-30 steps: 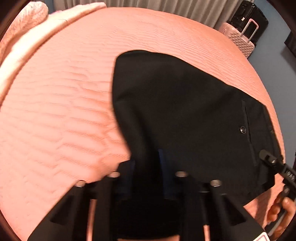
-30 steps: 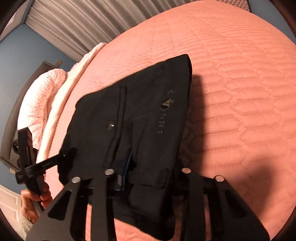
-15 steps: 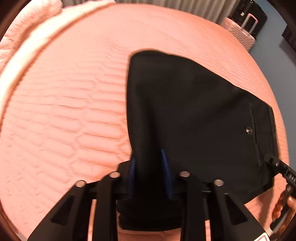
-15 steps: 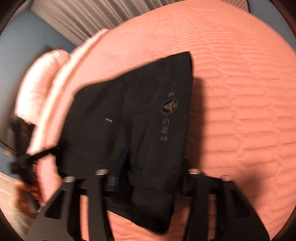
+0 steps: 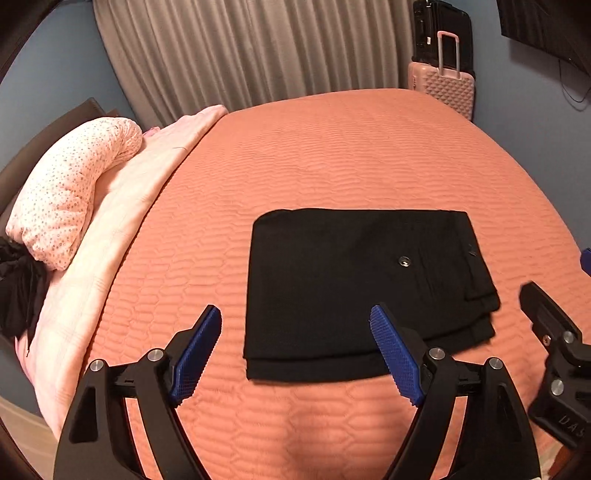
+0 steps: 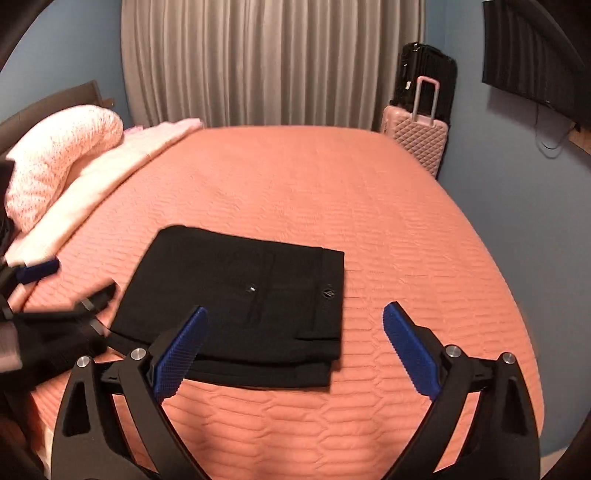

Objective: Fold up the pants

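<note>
Both claws had black pants (image 5: 354, 291) fabric between the pads a second ago; jaws have just been opening, left claw (image 5: 295, 350) and right claw (image 6: 295, 350) now spread wide, nothing between. Pants lie folded in a flat rectangle on bed (image 5: 332, 155), button up, stacked edges nearest. Bare bedspread all around

Count: 1 pair black pants (image 5: 354, 291), folded, w/ 1 metal button (image 5: 405, 261) showing. 1 bed w/ 1 orange quilted bedspread (image 5: 332, 155). 1 speckled pink pillow (image 5: 70, 188). 2 suitcases: 1 pink (image 5: 443, 88), 1 black (image 5: 443, 29). 1 grey curtain (image 5: 251, 51). 2 grippers: left gripper (image 5: 295, 347), right gripper (image 6: 295, 343).
</note>
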